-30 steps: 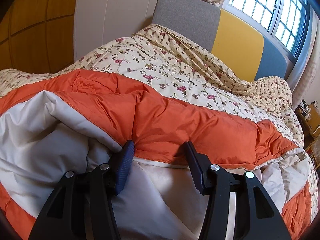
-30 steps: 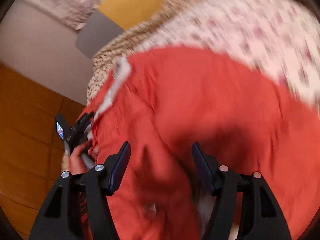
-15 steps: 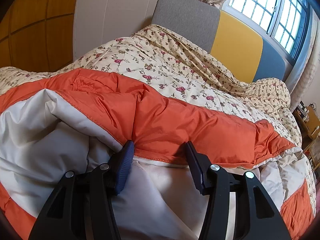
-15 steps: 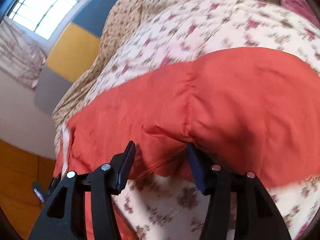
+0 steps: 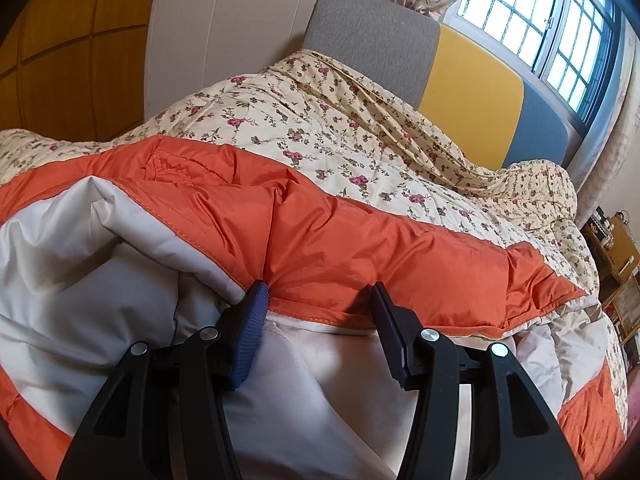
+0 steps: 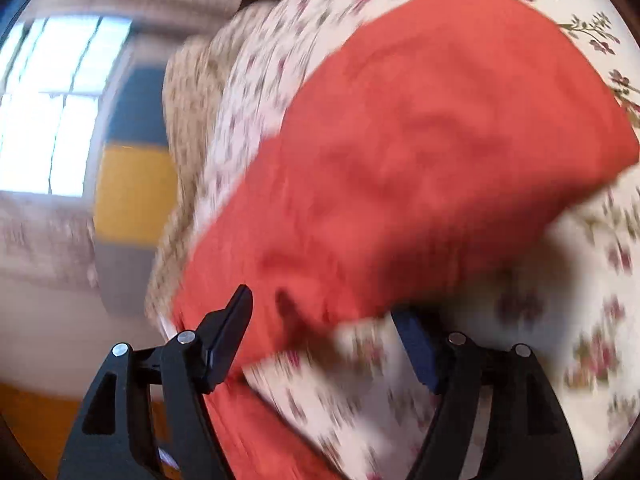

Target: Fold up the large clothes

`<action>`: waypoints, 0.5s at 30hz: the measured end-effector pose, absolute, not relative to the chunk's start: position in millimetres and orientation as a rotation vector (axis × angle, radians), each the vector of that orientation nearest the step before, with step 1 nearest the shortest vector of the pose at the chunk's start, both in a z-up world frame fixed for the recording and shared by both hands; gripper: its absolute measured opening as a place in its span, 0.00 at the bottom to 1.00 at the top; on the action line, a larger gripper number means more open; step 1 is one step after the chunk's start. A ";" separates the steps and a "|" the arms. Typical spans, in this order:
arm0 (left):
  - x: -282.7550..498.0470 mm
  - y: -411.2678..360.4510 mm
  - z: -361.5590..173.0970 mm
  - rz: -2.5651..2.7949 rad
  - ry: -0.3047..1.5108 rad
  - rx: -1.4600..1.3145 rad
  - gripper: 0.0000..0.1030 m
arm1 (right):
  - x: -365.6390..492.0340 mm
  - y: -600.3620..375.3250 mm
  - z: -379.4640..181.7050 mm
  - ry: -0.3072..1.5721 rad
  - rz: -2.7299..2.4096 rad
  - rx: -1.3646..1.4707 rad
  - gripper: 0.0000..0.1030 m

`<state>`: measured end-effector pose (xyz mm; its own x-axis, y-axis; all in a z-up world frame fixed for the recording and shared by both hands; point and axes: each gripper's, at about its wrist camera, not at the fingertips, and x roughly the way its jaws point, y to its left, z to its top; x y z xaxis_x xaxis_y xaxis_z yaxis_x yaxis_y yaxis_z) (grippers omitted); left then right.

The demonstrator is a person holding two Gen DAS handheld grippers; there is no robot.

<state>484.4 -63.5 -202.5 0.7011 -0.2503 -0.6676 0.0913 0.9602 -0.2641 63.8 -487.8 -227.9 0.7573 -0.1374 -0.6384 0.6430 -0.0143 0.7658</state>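
An orange padded jacket [image 5: 360,248] with a pale grey lining [image 5: 100,280] lies on a floral quilt [image 5: 320,132]. My left gripper [image 5: 318,304] is open, its fingers wide apart and pressed against the jacket's orange hem, with lining below them. In the blurred right wrist view the orange jacket [image 6: 420,140] fills the middle over the floral quilt [image 6: 560,340]. My right gripper [image 6: 324,308] is open, its fingers apart at the jacket's lower edge.
A headboard [image 5: 472,84] with grey, yellow and blue panels stands behind the bed. A barred window [image 5: 552,16] is at the upper right. Wooden panelling [image 5: 72,60] is at the left. Shelves with small items [image 5: 616,248] stand at the far right.
The left gripper has stayed still and open at the hem. The right gripper has swung fast around the jacket, its view turning from the wooden wall to the window side.
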 end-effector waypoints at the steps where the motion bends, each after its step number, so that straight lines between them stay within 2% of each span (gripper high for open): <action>1: 484.6 -63.1 -202.5 -0.194 0.771 -0.222 0.51 | 64.4 -493.7 -227.0 0.421 -0.680 1.435 0.68; 2: 484.6 -63.3 -202.4 -0.194 0.771 -0.223 0.51 | 65.8 -496.1 -226.6 0.409 -0.710 1.403 0.62; 3: 484.4 -63.4 -202.6 -0.194 0.770 -0.223 0.51 | 68.0 -501.2 -225.8 0.407 -0.750 1.356 0.45; 4: 484.5 -63.2 -202.8 -0.195 0.770 -0.223 0.51 | 70.1 -502.7 -226.3 0.417 -0.771 1.325 0.36; 5: 484.5 -63.0 -202.9 -0.195 0.771 -0.224 0.51 | 73.1 -506.1 -228.2 0.422 -0.785 1.299 0.23; 6: 484.5 -63.0 -203.0 -0.195 0.771 -0.225 0.51 | 76.2 -511.0 -227.4 0.421 -0.795 1.262 0.19; 10: 481.2 -61.0 -201.2 -0.210 0.762 -0.245 0.53 | 101.5 -512.0 -207.7 0.418 -0.807 1.114 0.09; 11: 478.3 -59.3 -199.0 -0.216 0.749 -0.258 0.55 | 108.3 -510.1 -200.2 0.406 -0.801 1.077 0.08; 12: 477.0 -58.0 -196.5 -0.228 0.744 -0.270 0.62 | 115.9 -506.3 -191.3 0.393 -0.790 1.043 0.08; 15: 468.8 -60.6 -186.9 -0.242 0.758 -0.237 0.68 | 136.7 -498.6 -168.3 0.367 -0.762 0.928 0.07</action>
